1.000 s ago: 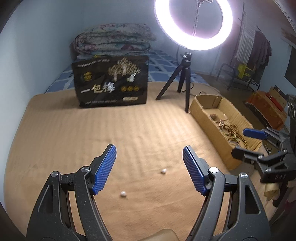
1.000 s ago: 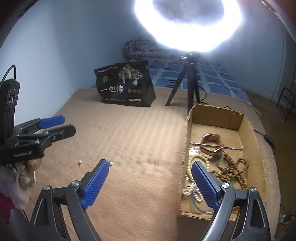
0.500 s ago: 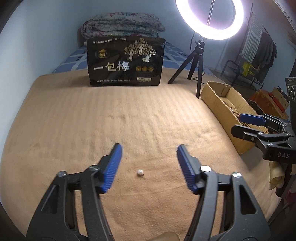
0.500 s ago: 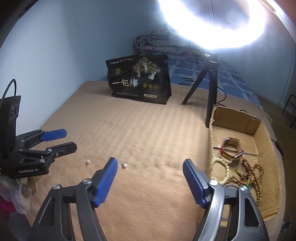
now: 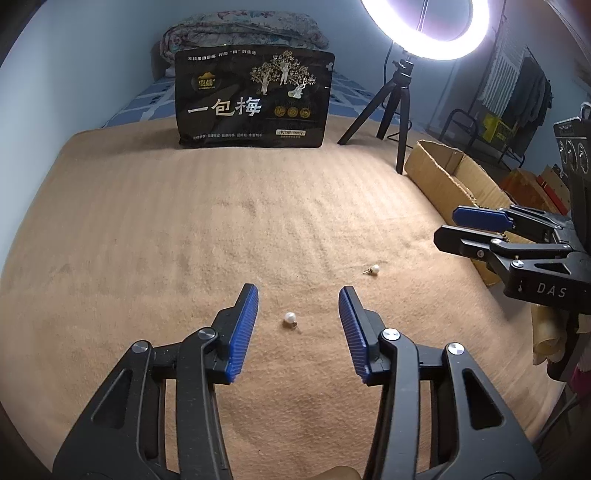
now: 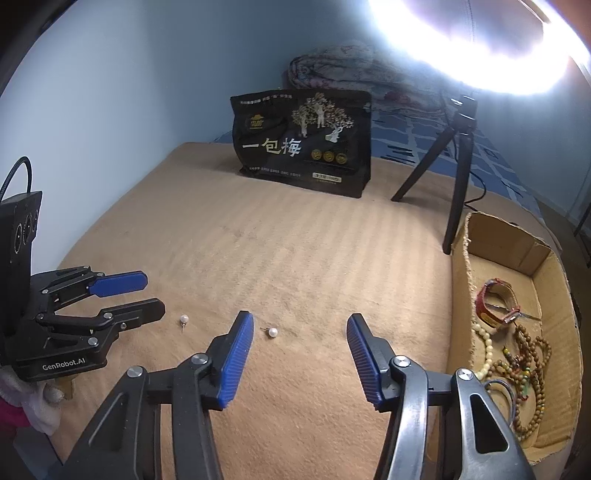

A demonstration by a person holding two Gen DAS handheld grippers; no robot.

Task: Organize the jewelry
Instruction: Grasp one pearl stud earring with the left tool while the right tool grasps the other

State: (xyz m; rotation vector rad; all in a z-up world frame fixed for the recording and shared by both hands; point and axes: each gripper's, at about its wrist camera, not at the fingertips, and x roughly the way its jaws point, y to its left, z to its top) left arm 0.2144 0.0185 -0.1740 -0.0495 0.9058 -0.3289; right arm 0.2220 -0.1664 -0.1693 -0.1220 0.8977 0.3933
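Tan blanket (image 5: 184, 240) covers the bed, lit by a ring light (image 5: 424, 33) on a black tripod (image 5: 399, 107). Left gripper (image 5: 298, 295): jaws closing, nothing gripped; a pearl stud earring (image 5: 290, 317) lies on the blanket between its blue pads (image 5: 243, 328), touching neither. Right gripper (image 6: 300, 325): jaws closing, nothing held; the second pearl earring (image 6: 272, 332) lies just inside its left pad. Cardboard box (image 6: 554, 314), right of both earrings, holds bead bracelets (image 6: 524, 354) and what appears to be a red-strapped watch (image 6: 495, 302). Black snack bag (image 5: 255, 99) stands upright at the blanket's far edge.
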